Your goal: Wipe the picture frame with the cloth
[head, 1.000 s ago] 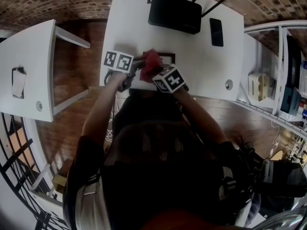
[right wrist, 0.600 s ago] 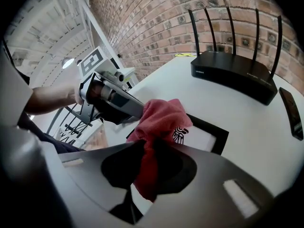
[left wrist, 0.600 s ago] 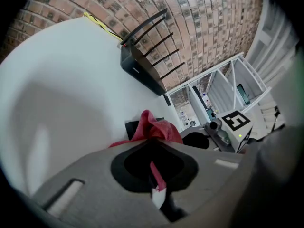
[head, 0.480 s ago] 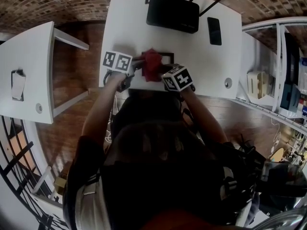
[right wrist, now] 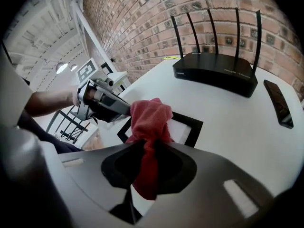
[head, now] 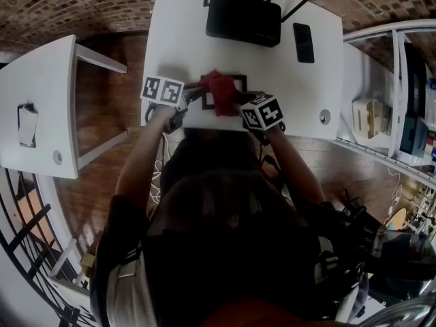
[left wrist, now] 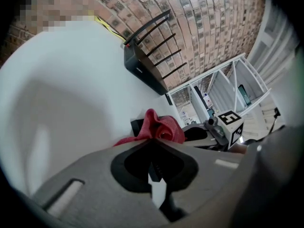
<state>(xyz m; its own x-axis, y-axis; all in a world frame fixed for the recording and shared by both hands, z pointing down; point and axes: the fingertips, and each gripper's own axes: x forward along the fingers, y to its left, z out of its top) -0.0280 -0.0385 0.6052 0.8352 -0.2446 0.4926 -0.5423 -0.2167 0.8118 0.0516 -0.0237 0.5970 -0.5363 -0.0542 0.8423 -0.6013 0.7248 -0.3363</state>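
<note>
1. A white side table [head: 48, 80] stands at the far left, apart from the main white table [head: 300, 94]; wooden floor [head: 102, 107] shows between them.
2. The left gripper [head: 194, 92] reaches in from the main table's left side; its jaws are pressed together, with the tips at the near-left corner of the picture frame [right wrist: 195, 133]; whether they nip the frame's edge or only touch it cannot be told.
3. The frame is black-rimmed with a white middle; it lies flat on the main table near the person's edge, between the two grippers.
4. A red cloth [right wrist: 149, 120] sits bunched on the frame's left part, covering part of the rim and the white middle; its lower end runs back between the right gripper's jaws.
5. The right gripper [right wrist: 147, 148] comes in from the frame's right, angled down; its jaws are pinching the cloth, and a fold of it hangs through the gap behind the tips.
6. A black router [head: 244, 19] with upright antennas stands at the table's far edge, well beyond the frame, against a brick wall [right wrist: 142, 13].
7. A black phone [head: 303, 43] lies flat just right of the router.
8. A white shelf unit [head: 402, 80] stands past the table's right edge.
</note>
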